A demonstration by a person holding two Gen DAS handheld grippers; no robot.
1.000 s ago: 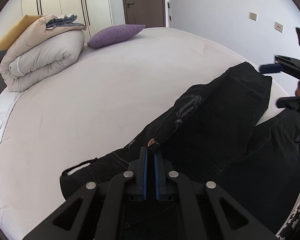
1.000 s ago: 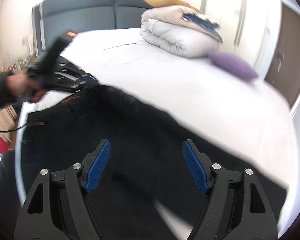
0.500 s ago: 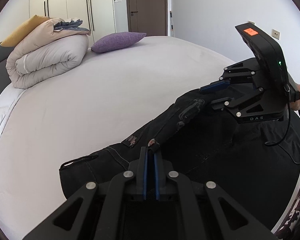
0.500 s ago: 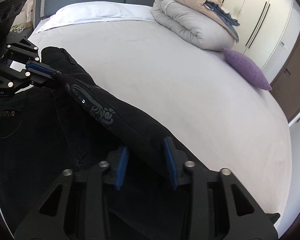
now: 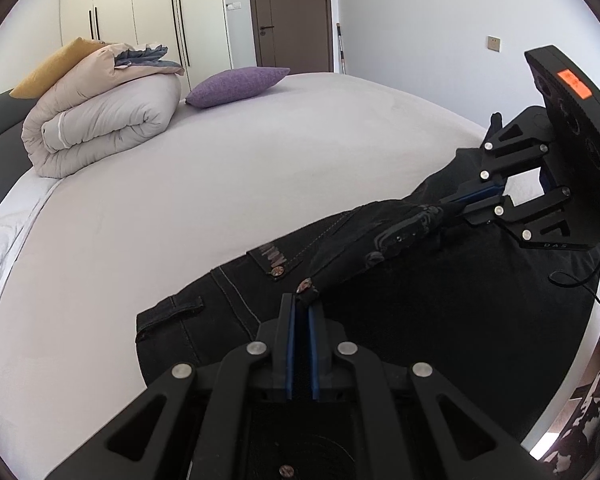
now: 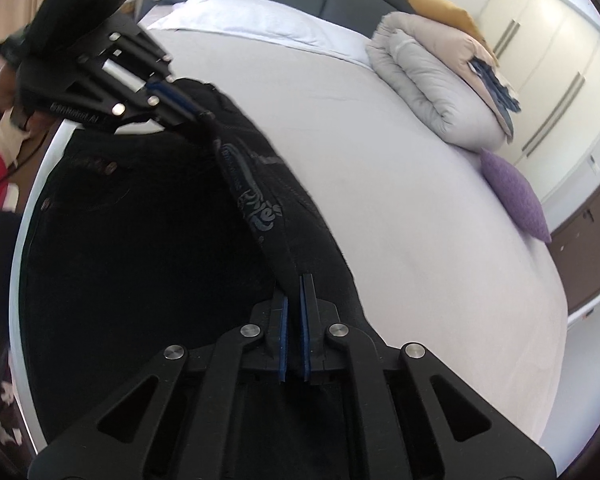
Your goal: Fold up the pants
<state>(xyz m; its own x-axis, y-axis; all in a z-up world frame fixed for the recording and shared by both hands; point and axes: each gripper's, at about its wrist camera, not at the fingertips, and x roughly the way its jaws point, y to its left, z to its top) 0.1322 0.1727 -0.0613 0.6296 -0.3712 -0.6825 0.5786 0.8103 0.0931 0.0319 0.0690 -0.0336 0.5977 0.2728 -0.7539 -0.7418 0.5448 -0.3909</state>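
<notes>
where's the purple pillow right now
The purple pillow lies on the bed's far side, beside the rolled duvet, away from the pants.

One pair of black pants (image 5: 400,288), two claws: left claw (image 5: 301,308), right claw (image 6: 294,300). One rolled duvet (image 5: 108,124), one purple cushion (image 5: 236,86), perhaps one mustard pillow (image 5: 52,70), one bed (image 5: 260,160).

You see a wide bed (image 5: 260,168) with pale sheet; white wardrobes (image 5: 152,20) and a brown door (image 5: 290,16) stand behind; daylight is soft.
</notes>
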